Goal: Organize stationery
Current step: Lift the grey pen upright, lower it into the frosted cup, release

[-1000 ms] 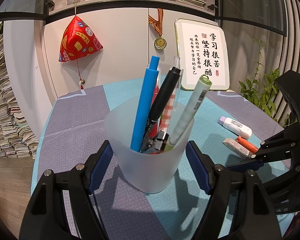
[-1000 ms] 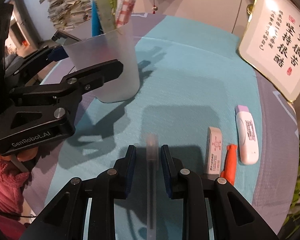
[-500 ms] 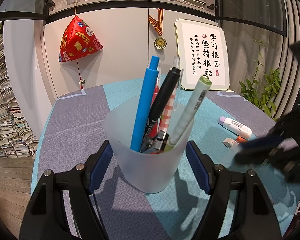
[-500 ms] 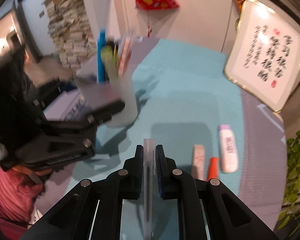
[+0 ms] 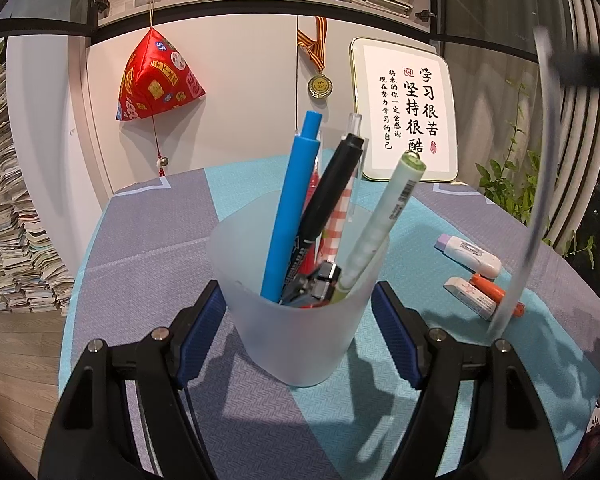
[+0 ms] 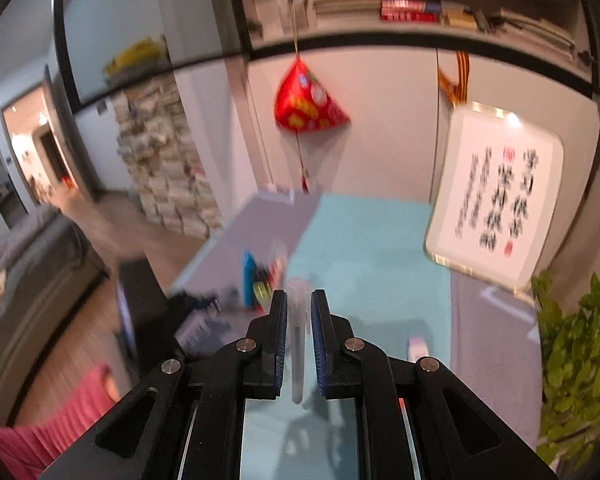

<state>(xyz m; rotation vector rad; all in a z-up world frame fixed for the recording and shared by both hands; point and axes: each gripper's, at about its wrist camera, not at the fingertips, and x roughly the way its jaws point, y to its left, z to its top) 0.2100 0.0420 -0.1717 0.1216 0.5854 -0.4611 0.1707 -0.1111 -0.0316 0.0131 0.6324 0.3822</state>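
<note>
A frosted white cup (image 5: 300, 304) stands on the table between the open fingers of my left gripper (image 5: 300, 336). It holds a blue pen (image 5: 290, 216), a black marker (image 5: 326, 204), a checked pen and a pale green pen (image 5: 380, 232). My right gripper (image 6: 299, 320) is shut on a clear pen (image 6: 298, 344), lifted high above the table. In the left wrist view this clear pen (image 5: 540, 184) hangs blurred at the right, above the table. The cup shows blurred in the right wrist view (image 6: 260, 288).
A correction tape (image 5: 470, 256), an eraser (image 5: 470, 298) and an orange pen (image 5: 496, 290) lie on the table's right side. A framed calligraphy board (image 5: 408, 112) leans at the back. A plant (image 6: 572, 360) stands to the right. Stacked papers (image 5: 8, 220) stand to the left.
My right gripper closed on the clear pen, lifted it off the table and swung it upward. The left gripper and the cup have not moved.
</note>
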